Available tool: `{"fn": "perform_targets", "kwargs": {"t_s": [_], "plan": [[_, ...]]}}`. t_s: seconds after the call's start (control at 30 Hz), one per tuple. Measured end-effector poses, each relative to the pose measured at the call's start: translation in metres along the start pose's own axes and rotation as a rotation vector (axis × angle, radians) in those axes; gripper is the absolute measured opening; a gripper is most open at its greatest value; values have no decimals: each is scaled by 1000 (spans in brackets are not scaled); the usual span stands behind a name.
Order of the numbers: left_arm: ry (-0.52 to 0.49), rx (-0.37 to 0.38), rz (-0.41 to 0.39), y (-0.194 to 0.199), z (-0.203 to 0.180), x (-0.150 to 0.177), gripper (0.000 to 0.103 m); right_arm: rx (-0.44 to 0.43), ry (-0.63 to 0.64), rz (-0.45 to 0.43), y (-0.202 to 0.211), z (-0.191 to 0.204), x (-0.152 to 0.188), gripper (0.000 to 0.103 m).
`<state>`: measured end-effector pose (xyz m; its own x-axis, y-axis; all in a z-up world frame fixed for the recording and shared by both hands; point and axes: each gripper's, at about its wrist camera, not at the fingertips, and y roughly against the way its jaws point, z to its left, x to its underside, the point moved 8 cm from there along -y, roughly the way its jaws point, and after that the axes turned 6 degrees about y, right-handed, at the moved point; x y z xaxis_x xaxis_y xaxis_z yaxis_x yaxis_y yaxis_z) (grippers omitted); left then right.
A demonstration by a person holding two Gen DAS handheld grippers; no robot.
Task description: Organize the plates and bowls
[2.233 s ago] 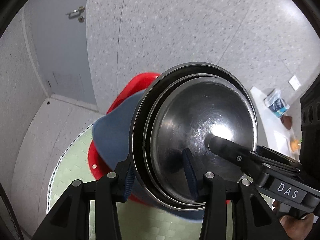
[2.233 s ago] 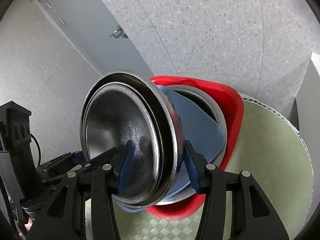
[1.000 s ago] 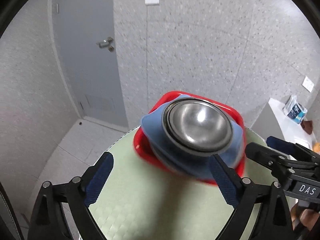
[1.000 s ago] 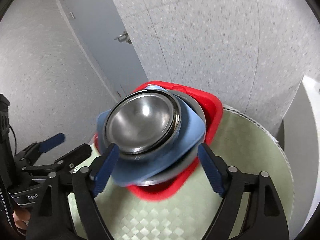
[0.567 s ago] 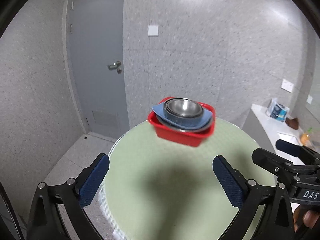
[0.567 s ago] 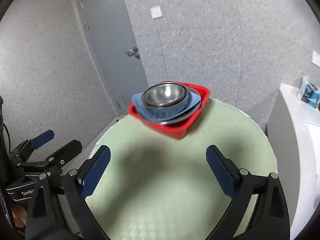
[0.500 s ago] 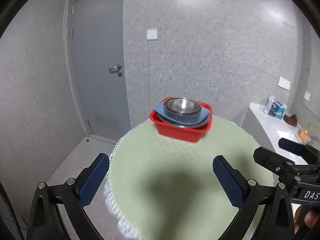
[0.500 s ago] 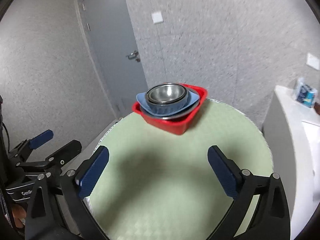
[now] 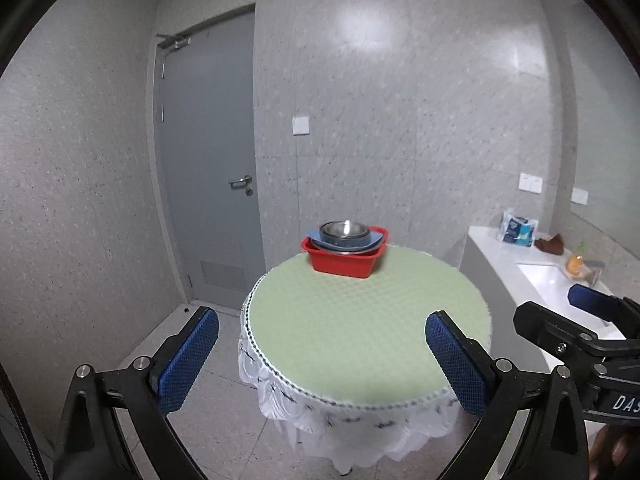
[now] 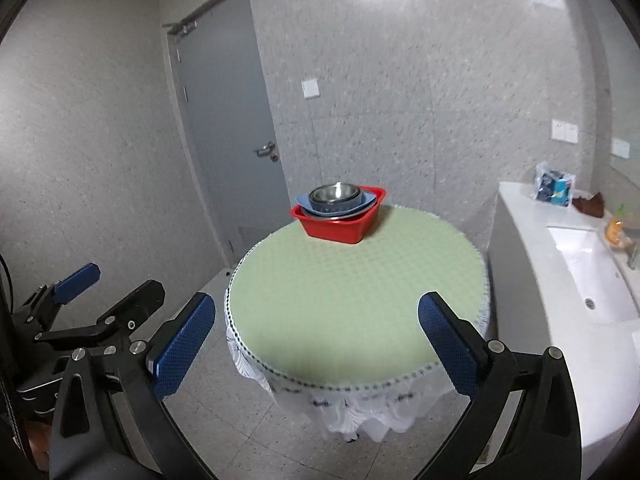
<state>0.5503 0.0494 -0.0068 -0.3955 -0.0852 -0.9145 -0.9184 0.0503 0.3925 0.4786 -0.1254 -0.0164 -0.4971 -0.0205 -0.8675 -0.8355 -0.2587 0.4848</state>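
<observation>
left gripper [image 9: 322, 358] spread wide, empty | right gripper [image 10: 316, 344] spread wide, empty | steel bowls [image 10: 335, 195] nested on blue plate [image 10: 304, 201] in red basin [image 10: 340, 230] at round table [image 10: 352, 292] far edge | risk: a bump could tip basin off.

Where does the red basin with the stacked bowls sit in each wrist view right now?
Left wrist: the red basin sits just above centre, at the far edge of the round green table.
Right wrist: the red basin sits at centre, on the same far edge.
Shared landmark: the grey door behind it to the left.
</observation>
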Motion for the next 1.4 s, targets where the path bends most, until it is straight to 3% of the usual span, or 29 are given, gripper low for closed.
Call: {"fn": "perform_targets", "kwargs": {"t_s": [0.13, 0.53, 0.8, 1.0, 1.4], "plan": [[12, 15, -25, 60, -8, 27, 102, 19, 16, -33, 42, -1, 13, 103], [20, -41, -87, 253, -59, 128, 102, 16, 61, -76, 173, -18, 80, 103], [21, -36, -103, 346, -72, 176, 102, 22, 75, -88, 239, -12, 112, 103], [18, -46, -120, 391, -65, 196, 102, 23, 81, -116, 273, 2, 132, 103], [8, -45, -126, 421, -32, 211, 102, 24, 62, -124, 297, 33, 163, 103]]}}
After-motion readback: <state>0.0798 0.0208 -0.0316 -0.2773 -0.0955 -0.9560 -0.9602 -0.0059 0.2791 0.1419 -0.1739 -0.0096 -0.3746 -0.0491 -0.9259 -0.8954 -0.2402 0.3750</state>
